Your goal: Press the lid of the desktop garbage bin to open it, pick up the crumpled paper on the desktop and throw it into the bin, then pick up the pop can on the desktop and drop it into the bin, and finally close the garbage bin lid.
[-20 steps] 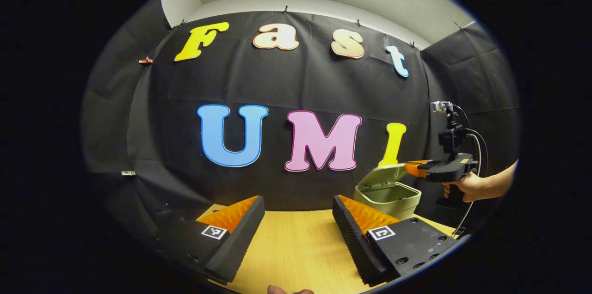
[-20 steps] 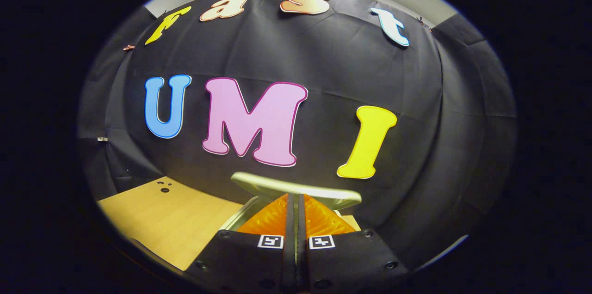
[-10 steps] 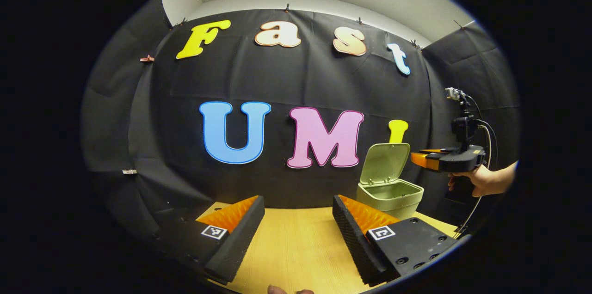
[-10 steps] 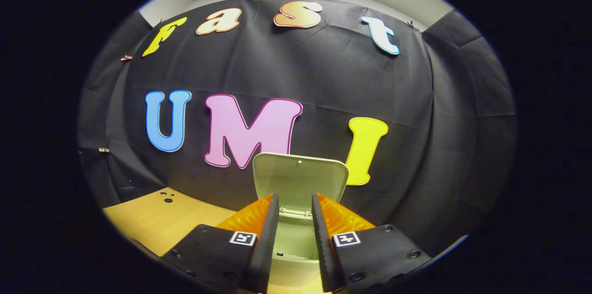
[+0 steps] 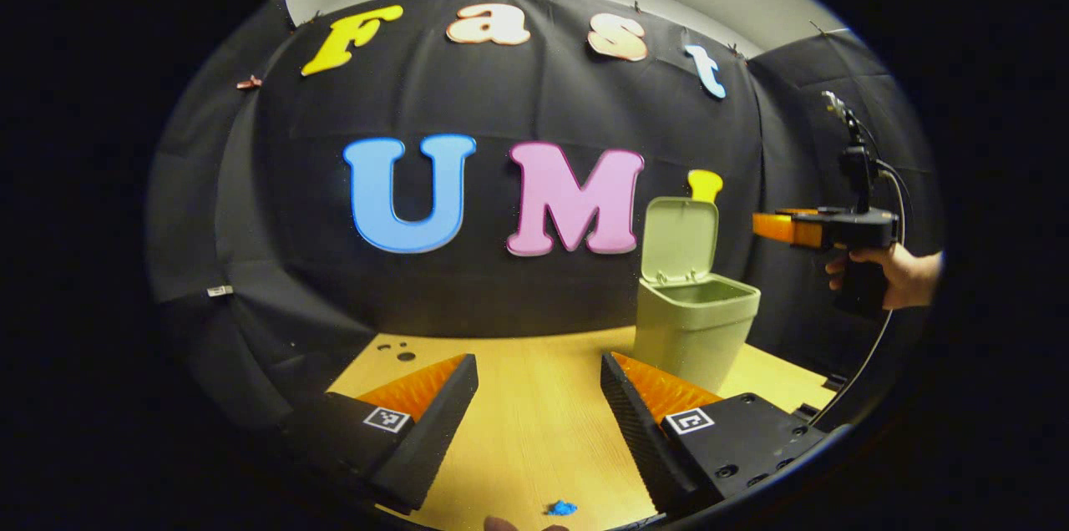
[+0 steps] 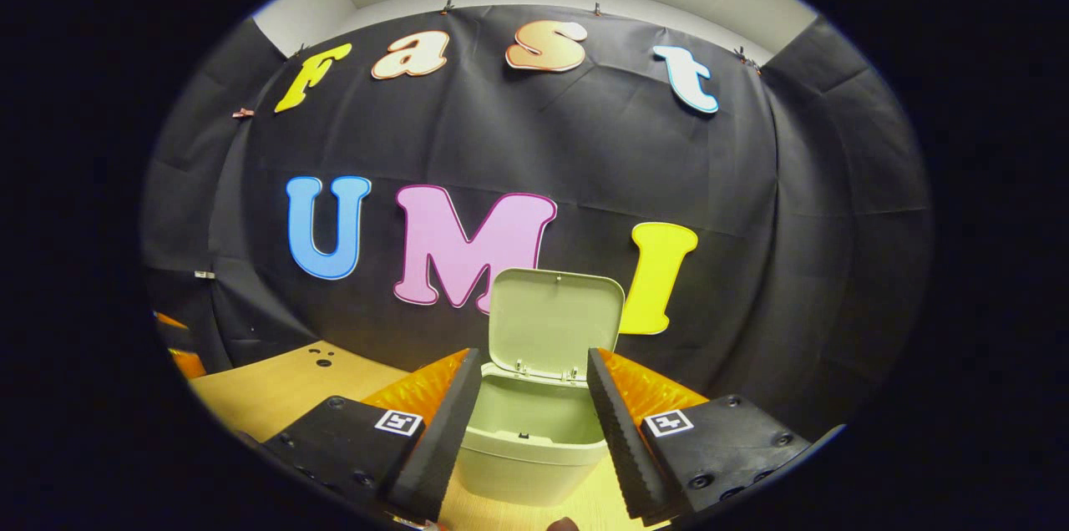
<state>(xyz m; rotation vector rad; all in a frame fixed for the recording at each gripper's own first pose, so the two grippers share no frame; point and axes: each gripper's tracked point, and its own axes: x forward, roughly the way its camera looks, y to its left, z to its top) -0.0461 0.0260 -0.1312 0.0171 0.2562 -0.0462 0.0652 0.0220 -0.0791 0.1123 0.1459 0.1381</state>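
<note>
While the lid (image 6: 555, 321) stands up, right claw (image 6: 528, 422) gapes empty

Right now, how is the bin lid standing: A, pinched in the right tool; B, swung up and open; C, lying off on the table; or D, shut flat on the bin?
B: the lid stands upright behind the bin, whose mouth is uncovered, with the right tool open and apart from it.
</note>
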